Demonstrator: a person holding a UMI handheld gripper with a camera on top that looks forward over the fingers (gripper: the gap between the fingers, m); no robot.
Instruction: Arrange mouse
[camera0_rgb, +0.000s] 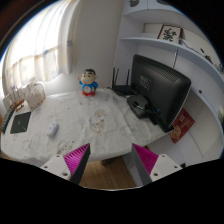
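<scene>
A small white object that looks like the mouse lies on the pale table, far ahead of my left finger. My gripper is open and empty, held back from the table's front edge. Its magenta pads stand wide apart, with only wooden floor between them. Nothing is held.
A black monitor stands at the table's right, with a black router behind it and a red item beside it. A blue and red toy figure stands at the back. A dark flat device lies at the left. A clear glass object sits mid-table.
</scene>
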